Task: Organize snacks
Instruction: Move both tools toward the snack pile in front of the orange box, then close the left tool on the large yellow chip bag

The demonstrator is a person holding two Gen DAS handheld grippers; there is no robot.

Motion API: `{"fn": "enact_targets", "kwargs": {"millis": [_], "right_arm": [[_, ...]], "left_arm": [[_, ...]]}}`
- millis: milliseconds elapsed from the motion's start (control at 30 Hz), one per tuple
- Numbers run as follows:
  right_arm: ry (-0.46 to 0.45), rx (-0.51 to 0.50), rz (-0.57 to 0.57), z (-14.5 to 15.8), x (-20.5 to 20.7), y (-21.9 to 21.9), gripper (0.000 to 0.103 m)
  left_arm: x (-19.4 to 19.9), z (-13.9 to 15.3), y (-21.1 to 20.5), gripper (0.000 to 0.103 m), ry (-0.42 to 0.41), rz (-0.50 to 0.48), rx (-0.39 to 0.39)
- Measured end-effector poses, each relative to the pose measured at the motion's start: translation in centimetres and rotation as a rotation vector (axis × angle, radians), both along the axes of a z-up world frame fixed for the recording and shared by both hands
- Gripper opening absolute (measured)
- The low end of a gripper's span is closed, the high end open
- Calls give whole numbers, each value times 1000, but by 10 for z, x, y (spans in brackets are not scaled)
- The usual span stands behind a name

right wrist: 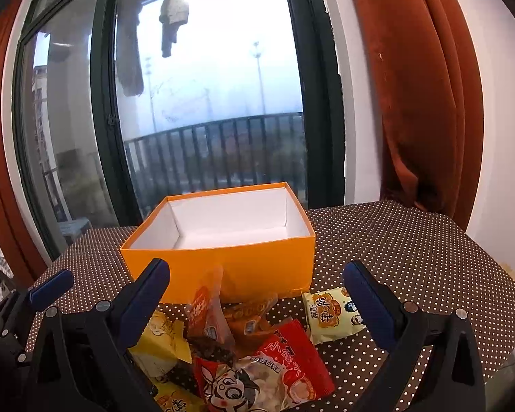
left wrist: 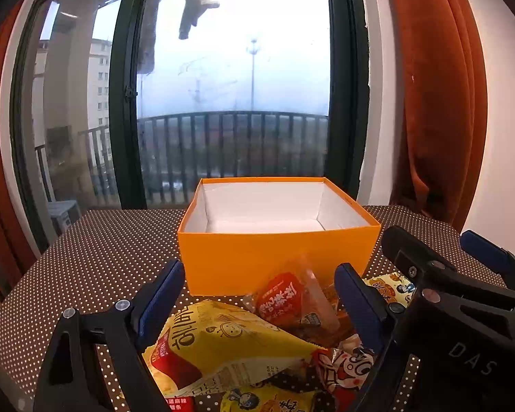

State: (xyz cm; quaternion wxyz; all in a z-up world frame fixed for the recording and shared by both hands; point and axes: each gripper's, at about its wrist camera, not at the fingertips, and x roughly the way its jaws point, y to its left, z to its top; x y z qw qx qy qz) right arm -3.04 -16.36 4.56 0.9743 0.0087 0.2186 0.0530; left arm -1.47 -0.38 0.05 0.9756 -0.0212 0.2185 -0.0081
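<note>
Both spread wide and gripping nothing, left gripper and right gripper hovering over the snack pile, probably to load the empty orange box just behind.

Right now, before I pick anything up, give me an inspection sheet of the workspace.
Surface: table under a brown cloth with white dots.
Job's things: orange box open, white inside, nothing in it; snack packets heaped in front of it, among them a big yellow bag, a red packet and a small pale yellow packet lying apart to the right.
Clutter: nothing seen.
Grippers: left gripper and right gripper both open, fingers either side of the heap, holding nothing.
Cables: nothing seen.
Surroundings: glass balcony door behind the table, railing outside, rust curtain at right.
</note>
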Motion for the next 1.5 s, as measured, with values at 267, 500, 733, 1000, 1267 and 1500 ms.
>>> {"fn": "enact_targets", "kwargs": {"millis": [267, 500, 733, 1000, 1267, 1500], "right_arm": [[-12, -1, 21, -2, 1, 3, 102], [16, 3, 47, -15, 6, 7, 102], [61, 8, 85, -34, 11, 15, 102], [81, 6, 114, -59, 15, 27, 102], [156, -10, 124, -71, 23, 30, 102], [190, -28, 142, -78, 30, 39, 102]], "left_arm": [[1, -3, -2, 89, -17, -4, 26], [6, -13, 1, 89, 11, -1, 29], [10, -31, 4, 90, 77, -28, 29], [15, -52, 0, 90, 113, -34, 67], [19, -61, 5, 91, 175, -12, 60], [26, -69, 19, 100, 221, 53, 54]]}}
